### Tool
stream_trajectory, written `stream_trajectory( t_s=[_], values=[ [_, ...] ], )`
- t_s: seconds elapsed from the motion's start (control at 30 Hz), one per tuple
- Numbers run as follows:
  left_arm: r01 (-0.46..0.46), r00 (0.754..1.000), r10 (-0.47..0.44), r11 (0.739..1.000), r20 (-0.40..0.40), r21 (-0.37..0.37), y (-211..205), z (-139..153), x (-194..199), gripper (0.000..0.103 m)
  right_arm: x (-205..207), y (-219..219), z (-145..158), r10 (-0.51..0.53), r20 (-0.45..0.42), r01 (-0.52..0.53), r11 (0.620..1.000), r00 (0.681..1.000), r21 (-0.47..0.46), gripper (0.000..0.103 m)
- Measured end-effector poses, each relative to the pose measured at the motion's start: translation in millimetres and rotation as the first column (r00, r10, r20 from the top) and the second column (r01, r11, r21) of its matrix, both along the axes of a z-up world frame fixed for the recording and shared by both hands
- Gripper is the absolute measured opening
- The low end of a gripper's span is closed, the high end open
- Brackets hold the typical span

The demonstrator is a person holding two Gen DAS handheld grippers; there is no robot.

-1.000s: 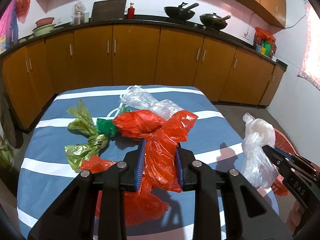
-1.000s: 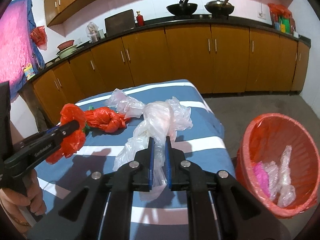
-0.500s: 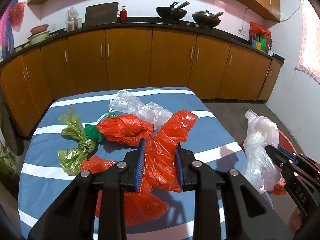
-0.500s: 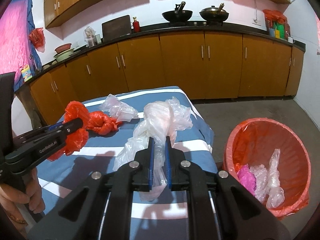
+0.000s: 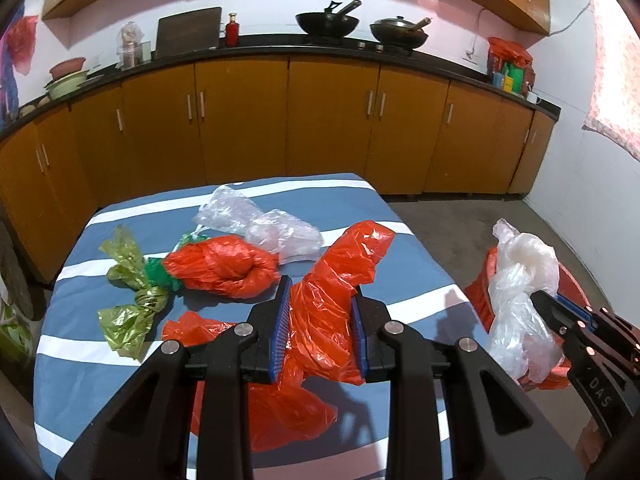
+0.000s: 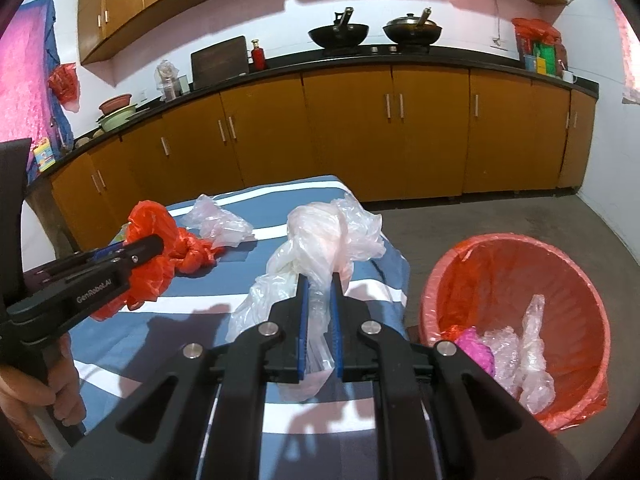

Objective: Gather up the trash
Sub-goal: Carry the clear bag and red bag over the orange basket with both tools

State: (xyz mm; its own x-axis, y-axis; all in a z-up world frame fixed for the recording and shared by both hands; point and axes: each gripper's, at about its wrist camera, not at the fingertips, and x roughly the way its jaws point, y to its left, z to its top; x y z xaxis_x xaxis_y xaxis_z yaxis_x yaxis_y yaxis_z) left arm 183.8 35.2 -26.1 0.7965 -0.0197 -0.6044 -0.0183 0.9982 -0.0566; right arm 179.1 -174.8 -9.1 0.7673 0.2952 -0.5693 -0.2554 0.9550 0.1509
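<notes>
My left gripper point(image 5: 318, 316) is shut on a crumpled red plastic bag point(image 5: 340, 276), held above the blue striped table point(image 5: 72, 360). My right gripper point(image 6: 319, 312) is shut on a whitish clear plastic bag point(image 6: 320, 236), lifted near the table's right edge. To its right, on the floor, stands a red bin point(image 6: 560, 264) lined with a red bag and holding clear and pink wrappers. On the table lie a knotted red bag point(image 5: 224, 268), a green bag point(image 5: 132, 304) and a clear bag point(image 5: 256, 220). In the left wrist view the right gripper point(image 5: 560, 312) carries the whitish bag point(image 5: 520, 300) in front of the bin.
Brown kitchen cabinets point(image 5: 280, 120) run along the far wall under a dark counter with two woks point(image 5: 328, 22). Grey floor point(image 6: 500, 216) lies between table and cabinets. A person's hand point(image 6: 60, 392) grips the left tool's handle at the lower left of the right wrist view.
Both grippers have drifted right with their bags still held; the table items slid left in the left wrist view and the bin shifted left in the right wrist view.
</notes>
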Motion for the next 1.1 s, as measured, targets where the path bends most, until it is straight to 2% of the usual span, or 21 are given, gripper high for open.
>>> stream_trajectory(
  t_s=[0.67, 0.87, 1.1],
  values=[
    [0.142, 0.99, -0.142, 0.99, -0.01, 0.022, -81, -3, 21, 0.028, 6, -79, -10, -0.157, -0.009, 0.157, 0.987, 0.988, -0.016, 0.011],
    [0.202, 0.979, -0.202, 0.979, -0.012, -0.004, -107, -6, 26, 0.028, 8, -112, -18, -0.228, -0.018, 0.228, 0.974, 0.973, -0.018, 0.011],
    [0.296, 0.955, -0.296, 0.955, 0.0, -0.013, -150, -8, 30, 0.028, 11, -147, -25, -0.301, -0.021, 0.3, 0.954, 0.953, -0.029, 0.011]
  ],
)
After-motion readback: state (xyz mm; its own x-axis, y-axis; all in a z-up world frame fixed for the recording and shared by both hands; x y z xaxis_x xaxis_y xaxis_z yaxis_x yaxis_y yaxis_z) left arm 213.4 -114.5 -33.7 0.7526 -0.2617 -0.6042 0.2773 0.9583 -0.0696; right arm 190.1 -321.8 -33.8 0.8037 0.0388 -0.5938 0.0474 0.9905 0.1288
